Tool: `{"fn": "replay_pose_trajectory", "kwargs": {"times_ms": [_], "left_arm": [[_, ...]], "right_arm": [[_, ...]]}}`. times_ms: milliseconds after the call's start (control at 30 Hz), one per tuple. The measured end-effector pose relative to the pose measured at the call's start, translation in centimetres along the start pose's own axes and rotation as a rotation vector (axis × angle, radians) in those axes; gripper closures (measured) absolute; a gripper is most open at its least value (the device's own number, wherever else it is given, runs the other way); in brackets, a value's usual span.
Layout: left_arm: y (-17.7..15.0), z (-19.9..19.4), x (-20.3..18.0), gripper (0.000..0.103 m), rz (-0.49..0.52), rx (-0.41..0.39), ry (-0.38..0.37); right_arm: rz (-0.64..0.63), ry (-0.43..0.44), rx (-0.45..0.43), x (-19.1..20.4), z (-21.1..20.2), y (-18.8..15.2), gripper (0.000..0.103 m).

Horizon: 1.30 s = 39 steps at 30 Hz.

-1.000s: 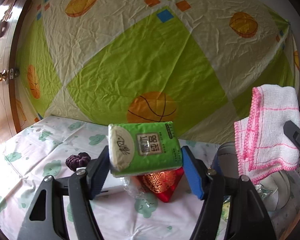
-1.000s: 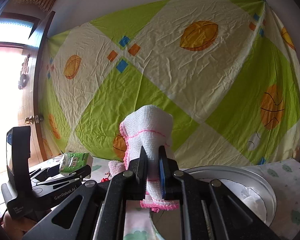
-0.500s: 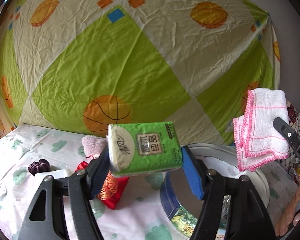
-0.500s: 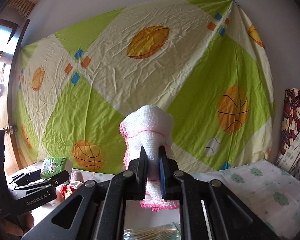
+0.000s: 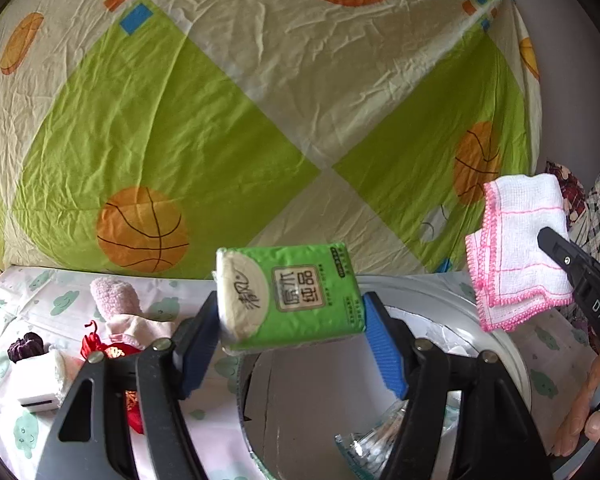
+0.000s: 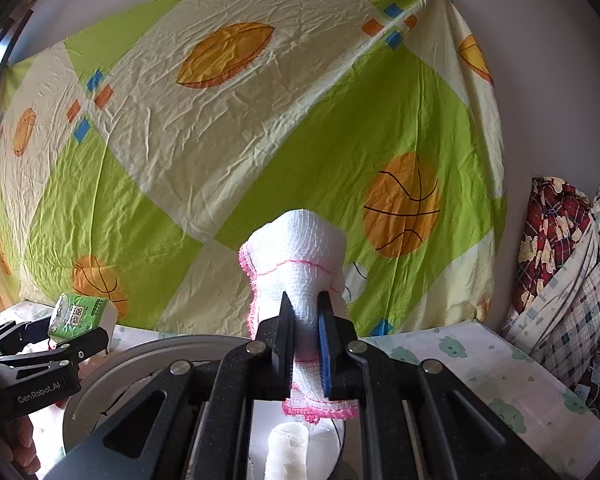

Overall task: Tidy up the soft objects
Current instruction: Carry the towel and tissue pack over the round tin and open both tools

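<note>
My left gripper (image 5: 288, 320) is shut on a green tissue pack (image 5: 296, 292), held level above the near rim of a round grey basin (image 5: 440, 292). My right gripper (image 6: 306, 320) is shut on a folded white cloth with pink edging (image 6: 300, 248), which stands up out of the jaws over the same basin (image 6: 160, 348). In the left wrist view the cloth (image 5: 520, 248) hangs at the right. The right wrist view shows the tissue pack (image 6: 80, 314) at the far left. A clear bag of cotton swabs (image 5: 376, 444) lies in the basin.
On the cloud-print table cover at the left lie a pink fluffy sock (image 5: 114, 298), a red pouch (image 5: 112, 350), a dark purple scrunchie (image 5: 26, 346) and a white box (image 5: 40, 384). A green and cream sheet (image 6: 260, 140) hangs behind. Plaid fabrics (image 6: 560, 260) pile up at the right.
Both grippers have swung to the right across the table with their loads. The basin now lies beneath them and the loose items have slid left. Neither grip has changed.
</note>
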<state>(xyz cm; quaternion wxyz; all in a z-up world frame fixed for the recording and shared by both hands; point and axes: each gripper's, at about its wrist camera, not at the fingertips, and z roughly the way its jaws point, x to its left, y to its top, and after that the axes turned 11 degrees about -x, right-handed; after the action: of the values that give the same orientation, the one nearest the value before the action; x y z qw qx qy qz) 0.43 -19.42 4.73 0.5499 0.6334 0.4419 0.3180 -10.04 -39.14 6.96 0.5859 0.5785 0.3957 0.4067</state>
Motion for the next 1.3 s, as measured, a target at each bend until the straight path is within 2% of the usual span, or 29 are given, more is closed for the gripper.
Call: {"fn": "replay_pose_trajectory", "kwargs": {"times_ms": [300,533,733,1100,1167,1233,1300], "left_arm": [[-0.8,2.8,-2.1,0.034,0.035,0.092,0.007],[-2.0,3.7,-1.9,0.034,0.067,0.144,0.031],[-2.3,4.1,-1.7,0.034,0.081,0.175,0.049],[-2.7,4.6,-1.3,0.034,0.116,0.227,0.09],[-2.8,4.8,-1.2,0.031,0.113,0.239,0.089],[-2.9,4.9,-1.1,0.023,0.114,0.253,0.072],[-2.9,4.7,-1.1,0.006,0.122,0.253,0.065]], "right_arm": [[-0.009,0.011,0.123,0.2,2.7,-2.5,0.092],[-0.028,0.035,0.156,1.5,3.1,-3.5,0.092],[-0.021,0.06,0.245,2.4,4.2,-4.8,0.092],[-0.016,0.089,0.267,2.6,4.3,-4.9,0.09],[-0.021,0.077,0.278,2.7,4.4,-5.0,0.085],[-0.021,0.071,0.286,2.8,4.3,-5.0,0.074],[-0.02,0.067,0.283,2.8,4.2,-5.0,0.072]]}}
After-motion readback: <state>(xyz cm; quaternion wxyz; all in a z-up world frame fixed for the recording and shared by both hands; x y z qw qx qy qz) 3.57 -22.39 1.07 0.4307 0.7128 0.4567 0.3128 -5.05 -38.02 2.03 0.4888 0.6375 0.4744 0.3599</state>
